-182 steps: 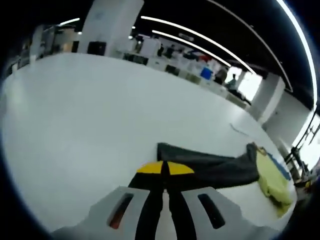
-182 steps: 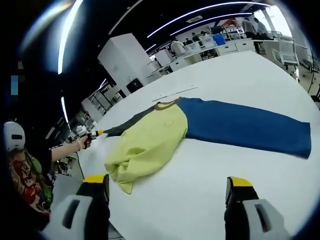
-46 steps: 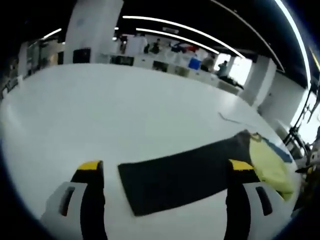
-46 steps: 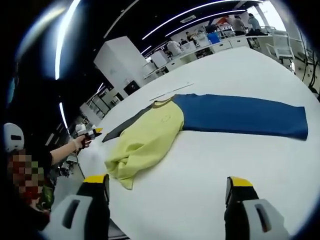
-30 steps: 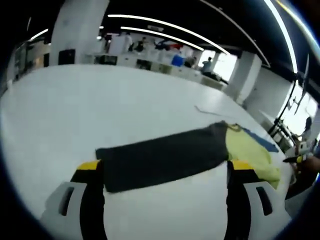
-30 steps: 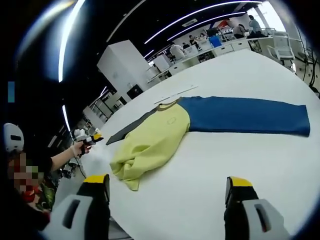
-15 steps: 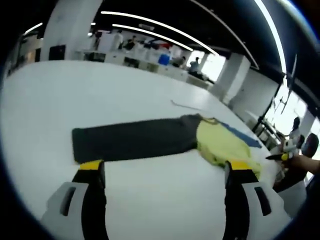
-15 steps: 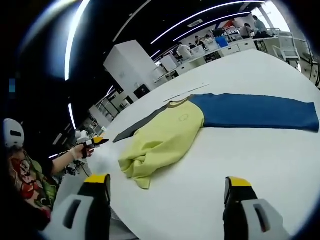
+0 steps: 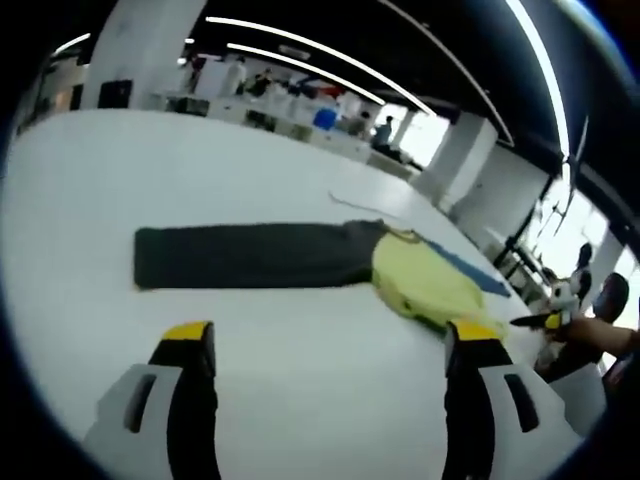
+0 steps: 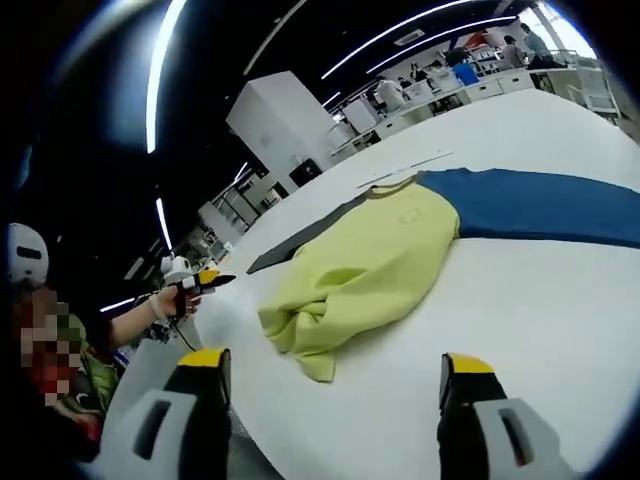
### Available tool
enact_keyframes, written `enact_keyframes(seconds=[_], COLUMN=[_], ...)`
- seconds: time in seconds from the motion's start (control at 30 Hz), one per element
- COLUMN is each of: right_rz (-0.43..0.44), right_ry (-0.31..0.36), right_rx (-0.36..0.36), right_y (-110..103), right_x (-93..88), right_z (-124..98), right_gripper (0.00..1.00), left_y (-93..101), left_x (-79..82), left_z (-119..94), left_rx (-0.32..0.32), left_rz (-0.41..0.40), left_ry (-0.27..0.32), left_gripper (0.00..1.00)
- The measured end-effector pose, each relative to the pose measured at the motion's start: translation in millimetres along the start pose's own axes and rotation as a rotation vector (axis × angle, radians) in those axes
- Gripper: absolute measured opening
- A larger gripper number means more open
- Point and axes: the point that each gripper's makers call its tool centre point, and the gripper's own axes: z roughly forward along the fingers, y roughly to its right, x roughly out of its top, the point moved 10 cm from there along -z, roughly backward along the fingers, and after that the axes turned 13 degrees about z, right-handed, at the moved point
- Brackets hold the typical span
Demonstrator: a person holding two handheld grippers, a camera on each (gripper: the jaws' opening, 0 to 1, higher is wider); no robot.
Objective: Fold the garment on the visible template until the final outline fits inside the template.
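Note:
The garment lies on the white table. Its yellow body is bunched, with a dark grey sleeve stretched flat to the left and a blue sleeve behind it. My left gripper hangs open over bare table, short of the grey sleeve. In the right gripper view the crumpled yellow body sits ahead, the blue sleeve running right and the grey sleeve running left. My right gripper is open, just short of the yellow hem.
A thin pale strip lies on the table beyond the collar. A hand holds the left gripper at the table's left edge, and the right gripper shows near the table's right edge. Desks and people stand far behind.
The left gripper, earlier shut on the grey sleeve's end, has let go and pulled back; the sleeve now lies flat. The right gripper view has drawn closer to the yellow body.

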Motion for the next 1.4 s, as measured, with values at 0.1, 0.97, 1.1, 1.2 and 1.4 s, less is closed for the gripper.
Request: enact_keyframes(seconds=[0.1, 0.97, 1.1, 1.2, 1.4], right_rz=[0.012, 0.272, 0.313, 0.332, 0.377], right_ry=[-0.005, 0.003, 0.017, 0.022, 0.018], right_rx=[0.027, 0.086, 0.095, 0.094, 0.093], right_y=[-3.3, 2.9, 4.7, 6.4, -12.3], right_x=[-2.0, -5.0, -0.3, 6.9, 23.4], right_z=[13.8, 59.9, 58.7, 57.5, 63.2], right_gripper=[0.86, 0.24, 0.1, 0.0, 0.0], left_y=[0.1, 58.2, 61.3, 63.2, 64.5], left_x=[-4.0, -3.8, -4.1, -3.8, -5.2], left_z=[-0.3, -10.1, -9.9, -10.0, -8.8], left_rx=[0.008, -0.239, -0.258, -0.274, -0.283], left_rz=[-0.013, 0.098, 0.107, 0.112, 0.103], left_ry=[0.001, 0.1, 0.102, 0.099, 0.101], left_gripper=[0.9, 0.71, 0.7, 0.69, 0.67])
